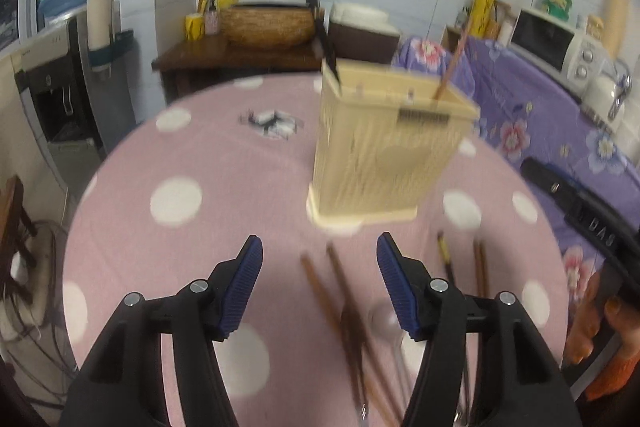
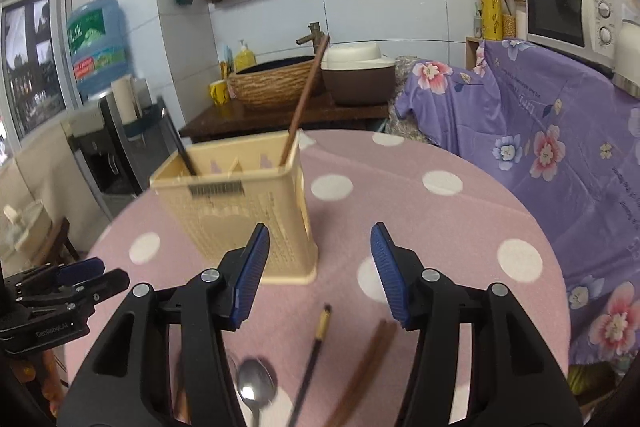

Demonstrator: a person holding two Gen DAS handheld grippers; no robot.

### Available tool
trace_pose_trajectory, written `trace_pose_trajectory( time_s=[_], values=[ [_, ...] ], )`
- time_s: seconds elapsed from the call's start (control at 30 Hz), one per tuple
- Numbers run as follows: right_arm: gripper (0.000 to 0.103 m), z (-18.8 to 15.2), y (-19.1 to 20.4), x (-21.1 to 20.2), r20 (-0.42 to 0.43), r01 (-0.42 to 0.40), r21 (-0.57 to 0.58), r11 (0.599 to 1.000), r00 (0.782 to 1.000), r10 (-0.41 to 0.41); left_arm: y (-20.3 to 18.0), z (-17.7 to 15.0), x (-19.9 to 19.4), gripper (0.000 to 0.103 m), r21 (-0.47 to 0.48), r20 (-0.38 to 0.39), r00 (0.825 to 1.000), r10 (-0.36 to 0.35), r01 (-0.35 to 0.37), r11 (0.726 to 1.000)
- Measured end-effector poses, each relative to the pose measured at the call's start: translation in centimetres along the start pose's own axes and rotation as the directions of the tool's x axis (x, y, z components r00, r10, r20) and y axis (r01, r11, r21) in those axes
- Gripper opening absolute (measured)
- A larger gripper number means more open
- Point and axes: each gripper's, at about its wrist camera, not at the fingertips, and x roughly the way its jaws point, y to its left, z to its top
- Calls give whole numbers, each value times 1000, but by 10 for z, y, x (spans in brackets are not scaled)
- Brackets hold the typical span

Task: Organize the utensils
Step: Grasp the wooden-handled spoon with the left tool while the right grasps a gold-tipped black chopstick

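A cream plastic utensil holder (image 1: 380, 147) stands on the pink dotted tablecloth (image 1: 192, 163); a brown chopstick (image 1: 452, 63) and a black one (image 1: 328, 47) stick out of it. It also shows in the right wrist view (image 2: 244, 203). Loose brown chopsticks (image 1: 340, 291) and a metal spoon (image 1: 386, 319) lie in front of my left gripper (image 1: 320, 259), which is open and empty. My right gripper (image 2: 320, 247) is open and empty above a spoon (image 2: 256, 383), a black-and-yellow chopstick (image 2: 316, 347) and brown chopsticks (image 2: 368, 363).
A counter with a woven basket sink (image 2: 276, 83) stands behind the table. A purple flowered cloth (image 2: 540, 115) covers furniture at right, with a white microwave (image 2: 568, 15) on it. A water dispenser (image 2: 96, 43) stands at left. The left gripper shows at the left edge of the right wrist view (image 2: 60, 291).
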Motion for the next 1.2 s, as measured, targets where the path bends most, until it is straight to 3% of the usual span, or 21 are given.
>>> trace_pose_trajectory(
  time_s=[0.2,0.33,0.47,0.93,1.2],
  values=[
    [58,-49,-2,-12,-57,6,4,1000,998,-6,-1,-43,30,48,-16,-148,989,-15,12,1000],
    [58,-71,-7,-15,-95,11,28,1000,995,-8,-10,-51,43,44,-12,-193,981,-27,25,1000],
    [58,-81,-13,-18,-107,21,46,999,994,-16,-18,-54,49,38,16,-206,979,-12,16,1000],
    [58,-88,-11,-18,-131,0,58,998,991,7,-19,-52,60,17,-16,-229,973,-14,11,1000],
    [58,-93,-4,-6,-182,-30,38,999,983,37,-9,-51,46,17,-64,-191,980,-47,36,997]
  ],
)
